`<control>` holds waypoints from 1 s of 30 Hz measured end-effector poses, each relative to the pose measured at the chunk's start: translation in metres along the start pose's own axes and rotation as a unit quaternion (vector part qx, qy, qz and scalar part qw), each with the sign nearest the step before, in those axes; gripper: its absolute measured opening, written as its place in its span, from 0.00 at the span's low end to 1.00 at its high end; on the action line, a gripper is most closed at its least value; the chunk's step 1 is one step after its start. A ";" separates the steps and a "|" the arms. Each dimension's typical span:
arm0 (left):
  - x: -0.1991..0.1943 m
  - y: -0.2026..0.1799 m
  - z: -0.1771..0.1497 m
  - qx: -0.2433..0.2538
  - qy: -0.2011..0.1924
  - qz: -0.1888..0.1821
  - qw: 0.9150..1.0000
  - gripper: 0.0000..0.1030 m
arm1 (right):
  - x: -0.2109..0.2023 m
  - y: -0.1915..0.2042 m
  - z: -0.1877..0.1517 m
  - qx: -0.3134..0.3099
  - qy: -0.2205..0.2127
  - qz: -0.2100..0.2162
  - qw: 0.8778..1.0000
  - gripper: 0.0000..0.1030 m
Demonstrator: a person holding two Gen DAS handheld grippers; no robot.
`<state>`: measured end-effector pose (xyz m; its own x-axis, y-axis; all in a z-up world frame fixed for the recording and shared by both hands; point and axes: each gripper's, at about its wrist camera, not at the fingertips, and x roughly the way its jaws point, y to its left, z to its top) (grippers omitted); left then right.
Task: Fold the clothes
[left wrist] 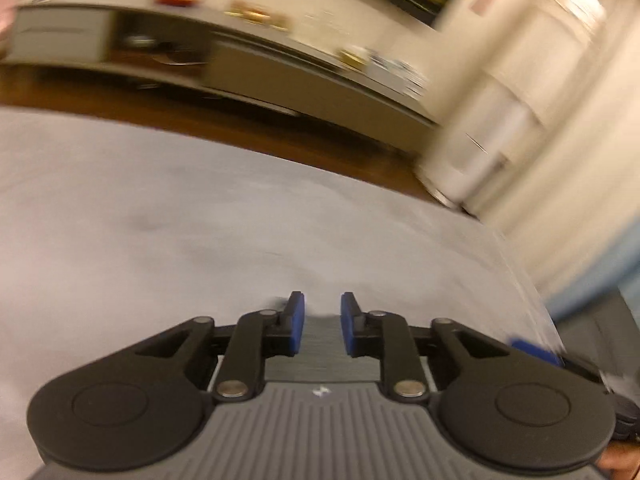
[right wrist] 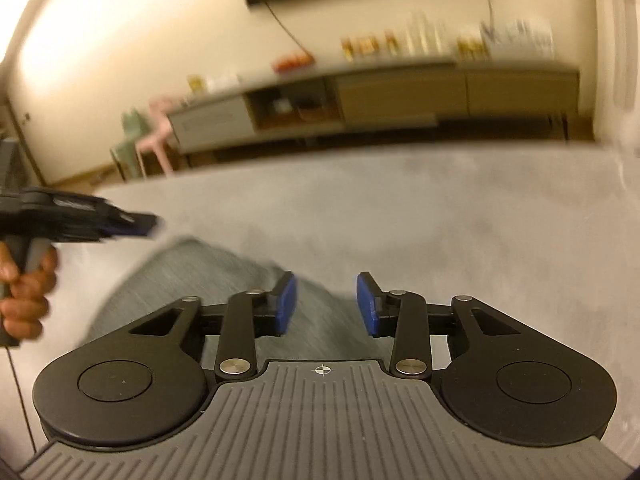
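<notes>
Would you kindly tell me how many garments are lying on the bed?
1: a grey knitted garment lies on the pale bedsheet, beneath the right tool. The left wrist view shows only sheet; more may be hidden outside the frames.

Matt grey knit garment (right wrist: pixel 208 280)

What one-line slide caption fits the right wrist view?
Open right gripper above a grey garment on a pale sheet, left gripper alongside.

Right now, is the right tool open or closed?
Open. The right tool shows a clear gap between its blue pads, with the grey garment lying below, not gripped.
</notes>
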<state>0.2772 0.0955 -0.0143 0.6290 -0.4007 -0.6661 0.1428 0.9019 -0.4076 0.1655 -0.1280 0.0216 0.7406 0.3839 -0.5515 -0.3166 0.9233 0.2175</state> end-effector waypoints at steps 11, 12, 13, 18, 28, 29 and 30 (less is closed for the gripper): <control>0.021 0.017 -0.007 -0.036 0.017 0.097 0.995 0.10 | 0.025 -0.026 -0.008 -0.010 0.115 -0.006 0.993 0.45; 0.009 0.013 -0.010 -0.024 0.008 0.099 0.995 0.15 | 0.018 -0.025 -0.006 -0.018 0.104 -0.018 0.994 0.45; -0.007 0.006 -0.017 -0.014 0.000 0.066 0.998 0.15 | 0.011 -0.024 -0.004 -0.025 0.093 -0.031 0.995 0.45; -0.036 -0.009 -0.079 0.031 0.015 0.013 0.999 0.19 | -0.024 0.002 -0.012 -0.065 0.055 0.024 0.996 0.46; -0.077 0.022 -0.125 -0.023 -0.026 0.010 0.999 0.26 | -0.068 0.013 -0.061 -0.128 0.045 -0.021 0.991 0.48; -0.076 0.021 -0.131 -0.020 -0.026 0.012 0.999 0.23 | -0.072 0.018 -0.067 -0.128 0.043 0.004 0.991 0.48; -0.076 0.021 -0.137 -0.017 -0.025 0.014 0.999 0.20 | -0.075 0.024 -0.072 -0.127 0.040 0.029 0.991 0.51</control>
<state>0.1280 0.1226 -0.0578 0.6705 -0.3650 -0.6459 0.0984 0.9067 -0.4102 0.0594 -0.1359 0.0105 0.6707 0.4241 -0.6085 -0.5033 0.8628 0.0466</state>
